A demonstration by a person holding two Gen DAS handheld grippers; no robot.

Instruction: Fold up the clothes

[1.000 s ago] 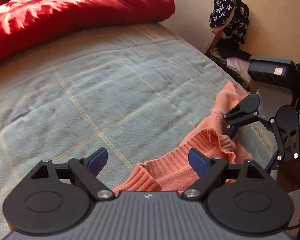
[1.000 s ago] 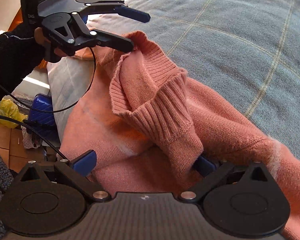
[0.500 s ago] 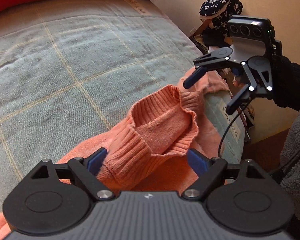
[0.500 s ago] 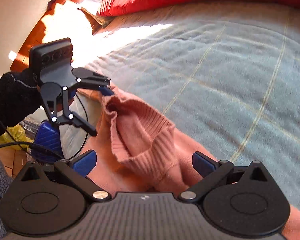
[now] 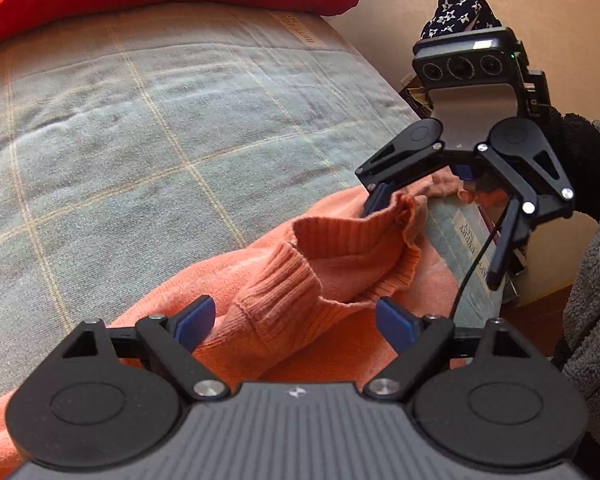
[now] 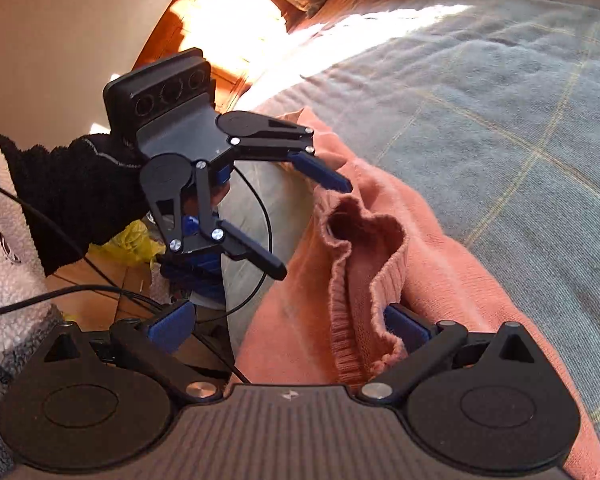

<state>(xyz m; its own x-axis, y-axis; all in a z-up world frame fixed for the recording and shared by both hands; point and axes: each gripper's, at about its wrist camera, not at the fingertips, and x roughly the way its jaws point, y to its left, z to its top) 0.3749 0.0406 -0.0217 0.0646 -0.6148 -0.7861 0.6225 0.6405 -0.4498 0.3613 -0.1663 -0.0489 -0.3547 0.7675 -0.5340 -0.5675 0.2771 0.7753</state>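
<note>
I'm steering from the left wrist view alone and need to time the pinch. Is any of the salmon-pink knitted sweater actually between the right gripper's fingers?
Observer: Yes. In the right wrist view the salmon-pink knitted sweater has its ribbed edge between the fingers of the open right gripper, draped against one blue pad.
Operator: And the opposite pad?
Observer: The opposite pad is bare, out past the side of the bed.
Operator: How does my left gripper look from there?
Observer: The left gripper is open. Its lower finger is off the bed's side, with a crumpled yellow bag showing beyond it.
</note>
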